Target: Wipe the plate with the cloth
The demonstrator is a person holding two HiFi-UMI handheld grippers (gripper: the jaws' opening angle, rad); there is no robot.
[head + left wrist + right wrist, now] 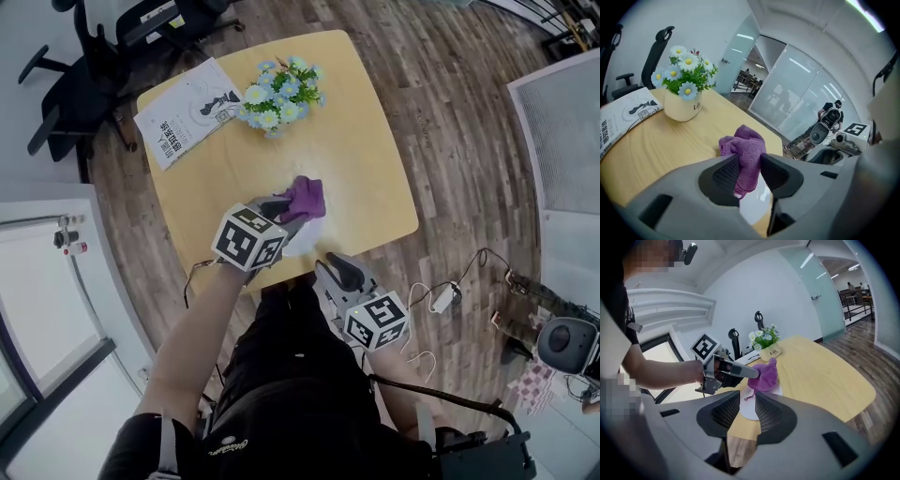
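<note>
Plate [302,242]: lying flat on the tabletop [370,164], well apart from the flower pot [278,101], on the pot's side facing the person and close to the tabletop's near edge; white and round, with much of it lying under the cloth in the head view.
Cloth [306,197]: purple and bunched into a loose wad, sitting over the part of the plate that is facing the flower pot; its lower end is hanging down between the jaws toward the plate's shiny face, and a thin thread is dangling from it in the right gripper view.
Contact: the cloth is seeming to rest on the plate, but the views are not making the touch certain.
Left gripper [750,165]: clamping the cloth, with both jaws pressing into the fabric from either side; it is reaching over the plate from the side away from the flower pot, with its marker cube trailing toward the person.
Right gripper [747,409]: holding nothing, its jaws standing a narrow gap apart; it is hovering farther from the flower pot than the plate is, out past the tabletop's near edge, and is pointing back at the plate.
Flower pot: standing upright with white and blue blooms, toward the far end of the tabletop.
Booklet [187,112]: lying flat just beside the flower pot, to its left in the head view.
Forearm [656,372]: stretching in behind the left gripper, on the side away from the flower pot.
</note>
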